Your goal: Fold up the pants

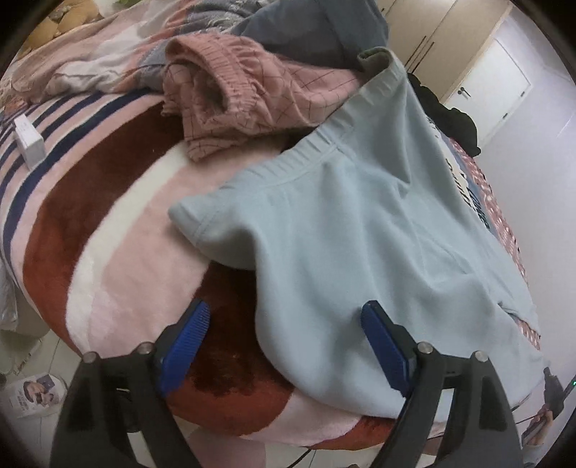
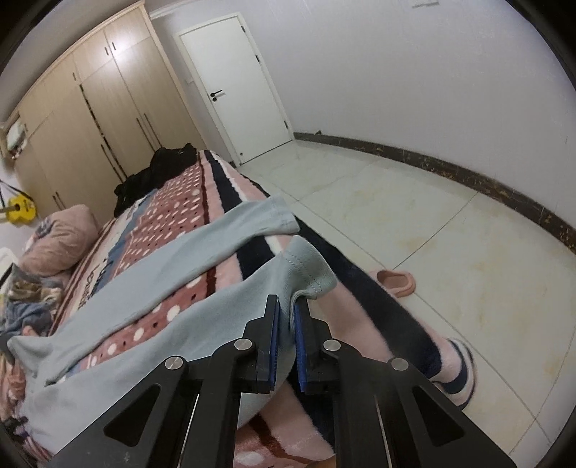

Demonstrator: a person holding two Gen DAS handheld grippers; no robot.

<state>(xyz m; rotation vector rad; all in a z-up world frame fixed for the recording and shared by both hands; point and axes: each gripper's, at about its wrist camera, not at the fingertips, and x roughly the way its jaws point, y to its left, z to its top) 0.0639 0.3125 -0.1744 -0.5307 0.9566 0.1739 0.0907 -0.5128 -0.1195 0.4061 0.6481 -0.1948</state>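
Note:
Light blue pants [image 1: 360, 223] lie spread on the bed, waistband toward the far side in the left wrist view. My left gripper [image 1: 288, 316] is open just above their near edge; its right finger [image 1: 381, 334] is over the cloth, its left finger [image 1: 190, 334] over the blanket, and neither pad presses on anything. In the right wrist view both legs [image 2: 172, 252] stretch across the bed toward its edge. My right gripper [image 2: 286, 306] is shut on the nearer leg just behind its cuff [image 2: 306, 266], with the cloth bunched between the pads.
A pink checked garment [image 1: 252, 100] and a grey one [image 1: 316, 28] lie beyond the waistband. A small white box [image 1: 30, 140] sits on the striped blanket [image 1: 108, 234]. Black clothing [image 2: 158, 172] lies at the far end. A pink slipper [image 2: 396, 282] is on the tiled floor.

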